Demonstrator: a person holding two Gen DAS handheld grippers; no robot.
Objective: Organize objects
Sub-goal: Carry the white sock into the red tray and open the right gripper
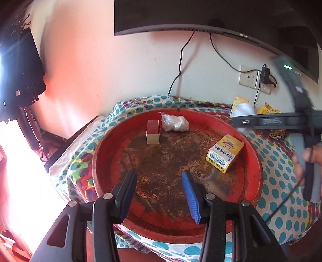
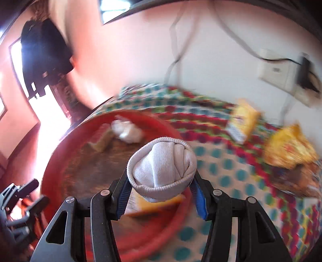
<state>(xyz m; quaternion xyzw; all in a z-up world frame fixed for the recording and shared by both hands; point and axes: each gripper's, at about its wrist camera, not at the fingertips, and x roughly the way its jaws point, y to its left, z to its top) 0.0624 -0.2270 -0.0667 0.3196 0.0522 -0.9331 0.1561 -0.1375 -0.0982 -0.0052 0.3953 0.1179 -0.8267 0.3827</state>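
Sock ball (image 2: 163, 171) clamped in right fingers (image 2: 161, 198) — left fingers (image 1: 161, 193) apart, empty — TV (image 1: 201, 16) reads "Xiaomi".

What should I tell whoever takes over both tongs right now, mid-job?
Left tongs: open, empty, hovering over the near side of the red tray.
Right tongs: shut on a rolled white sock, carried above the tray's edge; the view is blurred.
In the tray: red-and-cream box, white plastic bag, yellow box.
Outside it, on the dotted cloth: second yellow box, yellow snack packet.
Left to do: probably set the sock in the tray, then collect those two.
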